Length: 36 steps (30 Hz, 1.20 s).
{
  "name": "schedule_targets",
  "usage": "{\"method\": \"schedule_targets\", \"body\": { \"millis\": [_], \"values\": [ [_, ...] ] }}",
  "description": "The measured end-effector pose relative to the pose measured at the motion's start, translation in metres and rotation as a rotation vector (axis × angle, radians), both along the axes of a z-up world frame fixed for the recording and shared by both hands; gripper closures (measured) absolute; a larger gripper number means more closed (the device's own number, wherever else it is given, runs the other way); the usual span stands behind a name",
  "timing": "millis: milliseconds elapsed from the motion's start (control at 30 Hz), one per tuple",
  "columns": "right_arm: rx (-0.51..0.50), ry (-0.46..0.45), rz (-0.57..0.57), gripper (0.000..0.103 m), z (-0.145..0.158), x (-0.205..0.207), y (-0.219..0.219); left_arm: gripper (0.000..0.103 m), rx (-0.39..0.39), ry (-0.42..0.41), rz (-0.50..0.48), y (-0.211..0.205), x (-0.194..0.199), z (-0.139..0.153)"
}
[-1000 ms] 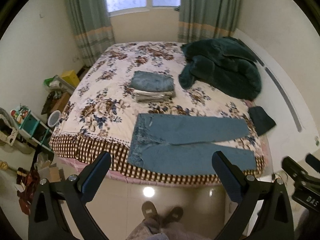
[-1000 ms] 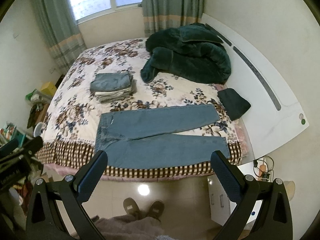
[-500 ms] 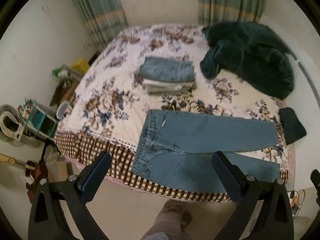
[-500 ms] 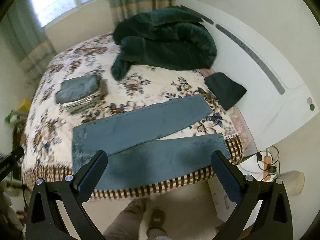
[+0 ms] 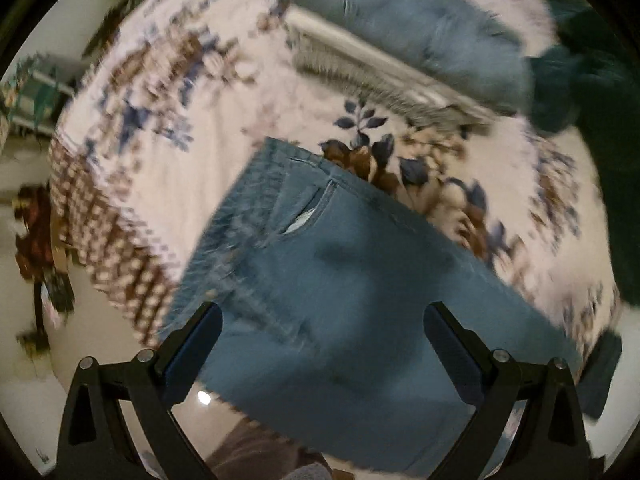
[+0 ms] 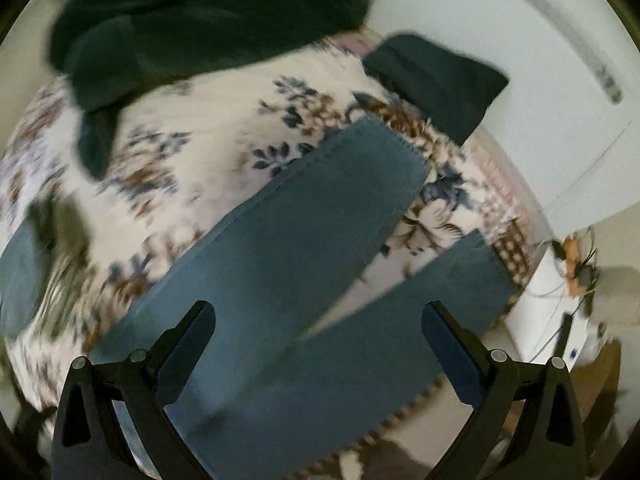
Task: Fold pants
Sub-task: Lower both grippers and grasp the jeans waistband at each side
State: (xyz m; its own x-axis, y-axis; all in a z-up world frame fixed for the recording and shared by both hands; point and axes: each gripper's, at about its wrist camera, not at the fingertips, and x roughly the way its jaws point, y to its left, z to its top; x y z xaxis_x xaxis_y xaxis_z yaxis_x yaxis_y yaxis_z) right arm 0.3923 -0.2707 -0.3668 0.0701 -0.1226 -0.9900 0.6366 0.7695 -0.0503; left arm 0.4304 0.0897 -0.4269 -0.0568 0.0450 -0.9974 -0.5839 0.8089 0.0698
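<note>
**Both claws drop in close over the jeans**

Half a second ago both cameras saw most of the bed from far back. Now the jeans fill most of each view, and both pictures are blurry. The feet on the floor that showed one second ago are gone from view.

The jeans [image 5: 340,280] lie flat on the flowered bedspread [image 5: 180,128], near the edge of the bed. In the left view, the waist and a pocket sit just ahead of the left claw [image 5: 322,344]. Its two fingers are spread wide apart and grip nothing. Behind the jeans sits a stack of folded clothes [image 5: 400,40], with a blue pair on top. A dark green blanket [image 5: 580,92] shows at the right edge.

In the right view, the two legs of the jeans [image 6: 304,240] spread apart toward their ends, with a strip of bedspread [image 6: 200,160] between them. The right claw [image 6: 318,340] is over the legs, with its fingers wide apart too and nothing in them. The big green blanket [image 6: 200,20] is piled at the far side, well apart from the jeans. A small dark folded cloth [image 6: 436,84] lies near the end of the far leg. A white bedside stand [image 6: 552,296] with wires on top is off to the right.

Nothing lies on top of the jeans.
</note>
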Motion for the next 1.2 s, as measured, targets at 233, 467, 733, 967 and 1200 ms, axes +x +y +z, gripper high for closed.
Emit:
{"method": "schedule_targets", "body": {
  "millis": [233,467,733,967,1200],
  "values": [
    [-0.044,0.096,-0.122,0.000,-0.145,0.101,-0.043,0.000,-0.102,0.085,0.218,0.029,0.066,-0.124],
    [-0.043,0.194,-0.186,0.002,-0.250,0.153,-0.078,0.000,-0.161,0.164,0.443,0.056,0.068,-0.195],
    [0.047,0.224,-0.157,0.043,-0.283,0.157,-0.083,0.051,-0.078,-0.008,0.289,0.048,0.043,-0.164],
    [0.107,0.130,-0.141,0.097,-0.244,0.120,-0.085,0.073,-0.221,-0.228,0.233,0.057,-0.009,-0.111],
    [0.120,-0.017,-0.100,0.098,-0.173,0.049,-0.089,0.075,-0.281,-0.437,0.193,0.069,-0.091,-0.028]
  ]
}}
